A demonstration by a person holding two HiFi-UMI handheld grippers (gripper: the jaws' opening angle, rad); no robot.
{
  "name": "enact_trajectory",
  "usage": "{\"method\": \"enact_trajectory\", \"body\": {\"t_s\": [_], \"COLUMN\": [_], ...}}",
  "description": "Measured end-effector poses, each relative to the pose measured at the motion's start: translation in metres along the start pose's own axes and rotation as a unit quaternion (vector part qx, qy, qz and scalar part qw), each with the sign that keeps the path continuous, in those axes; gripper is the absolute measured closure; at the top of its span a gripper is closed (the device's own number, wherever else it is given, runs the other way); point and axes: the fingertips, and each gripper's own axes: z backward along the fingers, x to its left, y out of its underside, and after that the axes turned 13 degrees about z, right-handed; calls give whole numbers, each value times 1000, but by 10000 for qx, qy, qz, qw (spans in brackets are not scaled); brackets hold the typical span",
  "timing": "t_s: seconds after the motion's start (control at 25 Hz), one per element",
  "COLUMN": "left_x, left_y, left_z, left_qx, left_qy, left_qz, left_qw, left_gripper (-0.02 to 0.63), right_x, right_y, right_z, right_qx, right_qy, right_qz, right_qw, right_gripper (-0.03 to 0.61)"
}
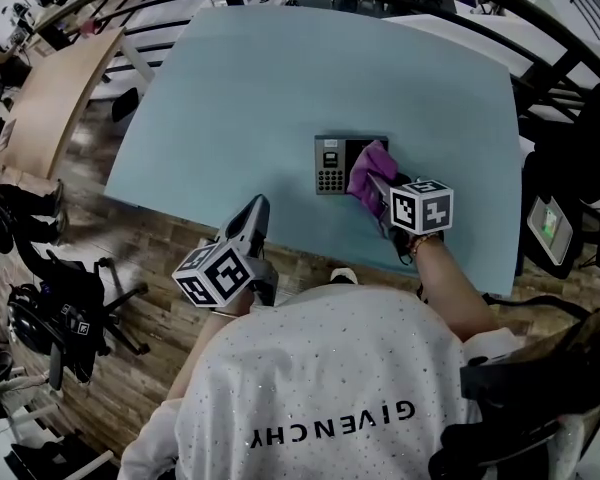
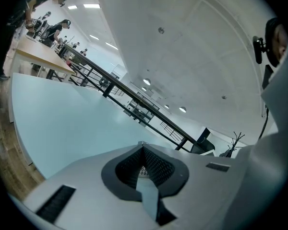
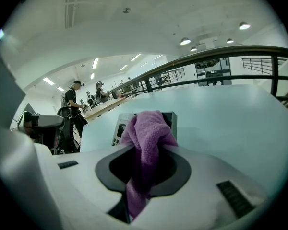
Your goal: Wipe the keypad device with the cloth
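A grey keypad device [image 1: 332,164] with a small screen and dark keys lies flat on the pale blue table [image 1: 280,98]. A purple cloth [image 1: 370,171] covers its right part. My right gripper [image 1: 380,190] is shut on that cloth, which bunches out past the jaws over the keypad device [image 3: 121,127] as a purple cloth [image 3: 146,138]. My left gripper [image 1: 255,218] hangs at the table's near edge, left of the device, jaws shut with nothing in them. In the left gripper view the left gripper [image 2: 143,169] points over the table toward the ceiling.
Black office chairs [image 1: 70,308] stand on the wooden floor at the left. A wooden desk [image 1: 55,93] lies further left, and black railings [image 1: 570,48] run round the table's far and right sides. People stand in the background of both gripper views.
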Motion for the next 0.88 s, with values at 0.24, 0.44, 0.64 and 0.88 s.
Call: {"method": "enact_trajectory", "body": {"t_s": [0.24, 0.44, 0.64, 0.88], "left_x": [-1, -3, -6, -6], "left_y": [0, 0, 4, 7], "left_z": [-4, -8, -10, -9], "left_qx": [18, 37, 64, 107], "left_qy": [14, 25, 47, 13], "left_qz": [-16, -23, -39, -107], "left_qw": [10000, 10000, 10000, 9999], "left_gripper": [609, 609, 609, 609], "right_x": [-11, -20, -27, -32], "right_y": [1, 4, 9, 14], "right_z": [5, 10, 15, 19], "right_qx": [-15, -19, -1, 28], "right_qy": [113, 201, 258, 307], "right_qz": [-70, -127, -156, -159], "right_qw": [9999, 9997, 9995, 9994], "right_gripper": [512, 512, 512, 512]}}
